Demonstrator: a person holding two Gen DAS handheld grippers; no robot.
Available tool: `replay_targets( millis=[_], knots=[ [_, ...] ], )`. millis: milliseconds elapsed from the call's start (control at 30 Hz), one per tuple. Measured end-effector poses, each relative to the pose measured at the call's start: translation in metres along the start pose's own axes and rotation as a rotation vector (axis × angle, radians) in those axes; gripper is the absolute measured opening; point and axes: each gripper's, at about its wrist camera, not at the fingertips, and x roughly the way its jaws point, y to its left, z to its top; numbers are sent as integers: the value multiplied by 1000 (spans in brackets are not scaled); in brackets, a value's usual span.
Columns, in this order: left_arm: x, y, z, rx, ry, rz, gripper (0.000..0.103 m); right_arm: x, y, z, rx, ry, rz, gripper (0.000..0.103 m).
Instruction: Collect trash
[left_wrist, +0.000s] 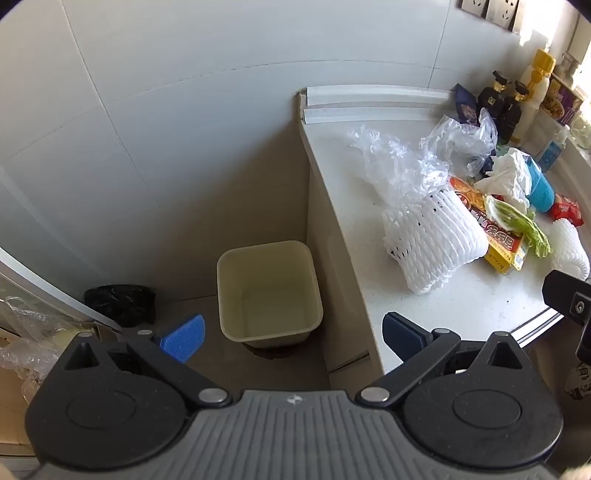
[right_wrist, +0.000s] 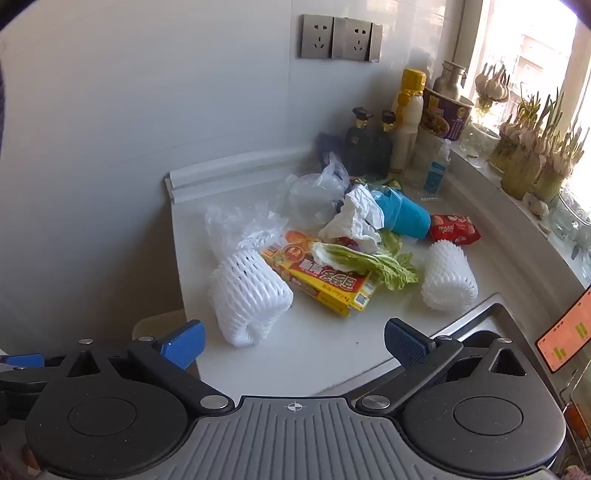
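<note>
Trash lies in a heap on the white counter (right_wrist: 314, 343): a large white foam net (right_wrist: 247, 295), a yellow-red food box (right_wrist: 325, 280), a cabbage leaf (right_wrist: 384, 262), crumpled white paper (right_wrist: 354, 221), a blue cup (right_wrist: 406, 218), a red wrapper (right_wrist: 454, 229), a second foam net (right_wrist: 448, 280) and clear plastic bags (right_wrist: 314, 192). A cream bin (left_wrist: 267, 291) stands empty on the floor, left of the counter (left_wrist: 461, 295). My left gripper (left_wrist: 291, 334) hangs open over the bin. My right gripper (right_wrist: 293, 341) is open, nothing between its fingers, just short of the large foam net (left_wrist: 432, 240).
Sauce bottles (right_wrist: 369, 144), a squeeze bottle (right_wrist: 406, 110), a noodle cup (right_wrist: 445, 114) and a sanitizer bottle (right_wrist: 437, 170) line the back wall. Sprouting garlic pots (right_wrist: 532, 147) fill the windowsill. A sink edge (right_wrist: 491, 314) is at right. A black bag (left_wrist: 120, 302) lies on the floor.
</note>
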Motion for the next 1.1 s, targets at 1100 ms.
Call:
replay_targets(
  millis=[1100],
  knots=[
    [-6,14,-2,-3,0,29,103,7,6,-7,-25,33,-1,103]
  ],
)
